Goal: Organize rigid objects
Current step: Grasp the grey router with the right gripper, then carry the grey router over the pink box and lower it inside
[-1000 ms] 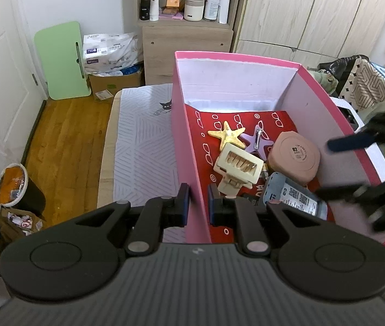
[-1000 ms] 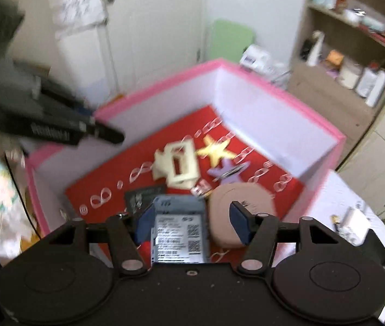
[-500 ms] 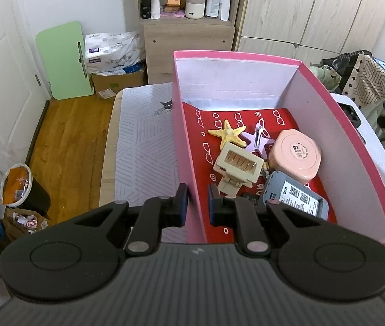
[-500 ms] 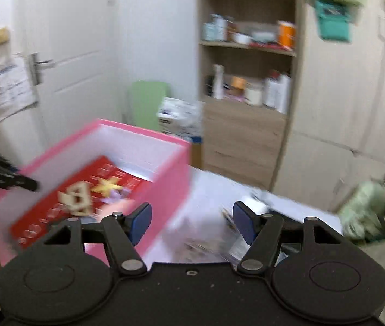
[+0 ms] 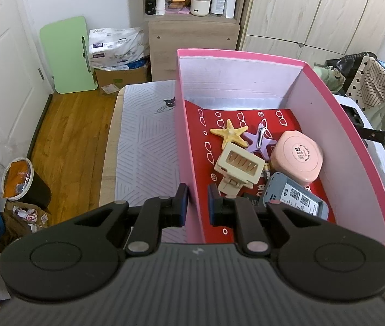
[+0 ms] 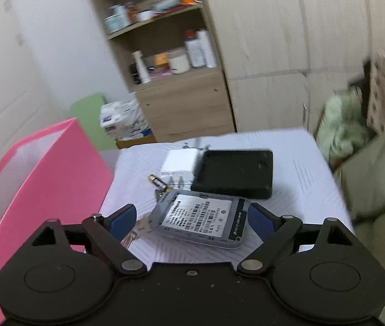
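Note:
My left gripper [image 5: 196, 207] is shut on the left wall of the pink box [image 5: 184, 125], one finger on each side of it. On the box's red floor lie a yellow starfish [image 5: 229, 135], a purple star clip [image 5: 259, 141], a cream hair claw [image 5: 240, 167], a pink compact case [image 5: 297, 160] and a grey device [image 5: 294, 198]. My right gripper [image 6: 192, 214] hangs over the bed beside the pink box [image 6: 43, 168] with its jaws opening. A second grey device [image 6: 200, 217] lies between its fingers, and the pads do not touch it.
Behind the second grey device lie a black flat case [image 6: 234, 172], a white charger [image 6: 180, 163] and a small battery [image 6: 158, 183] on the patterned bed cover [image 6: 295, 179]. Clothes [image 6: 341, 130] are piled at the right. A shelf unit [image 5: 192, 27] stands behind the bed.
The right gripper left the grey device in the box, swung out to the right over the bed and sank toward the second grey device, its jaws widening. The left gripper kept still.

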